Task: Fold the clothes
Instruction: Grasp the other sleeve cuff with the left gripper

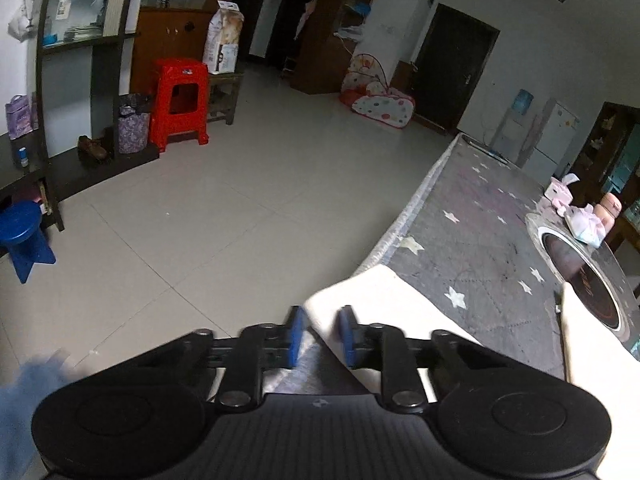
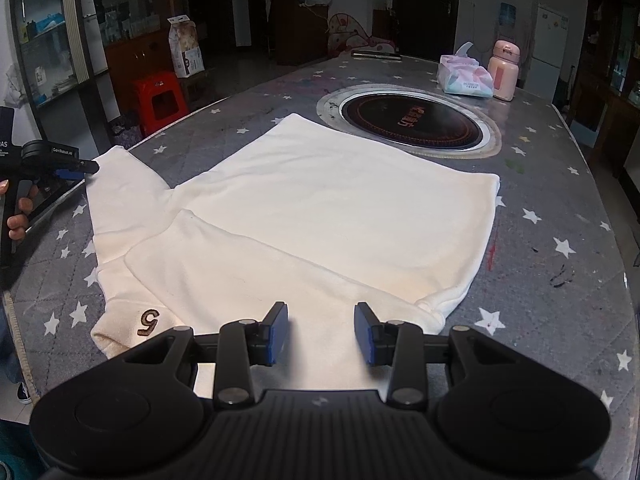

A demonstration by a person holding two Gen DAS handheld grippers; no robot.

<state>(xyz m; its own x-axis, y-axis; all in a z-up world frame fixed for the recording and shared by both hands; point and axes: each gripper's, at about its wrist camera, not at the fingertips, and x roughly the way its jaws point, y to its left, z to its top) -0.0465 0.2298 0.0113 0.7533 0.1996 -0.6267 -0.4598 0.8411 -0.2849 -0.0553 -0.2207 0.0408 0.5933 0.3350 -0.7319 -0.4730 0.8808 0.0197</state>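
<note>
A cream-white sweatshirt (image 2: 320, 208) lies spread on the grey star-patterned table cover (image 2: 560, 208), with one sleeve folded across the body and a brown "5" near its front left edge. My right gripper (image 2: 321, 332) is open, hovering over the garment's near edge with nothing between its pads. My left gripper (image 1: 322, 334) is at the table's left edge, its blue pads partly closed around the end of the other sleeve (image 1: 360, 296). In the right wrist view the left gripper (image 2: 86, 168) touches the sleeve tip at the far left.
A round black induction hob (image 2: 412, 120) is set in the table behind the sweatshirt. A tissue pack (image 2: 464, 76) and a pink bottle (image 2: 503, 70) stand at the far end. Left of the table are tiled floor (image 1: 240, 200), a red stool (image 1: 180, 100) and a blue stool (image 1: 24, 236).
</note>
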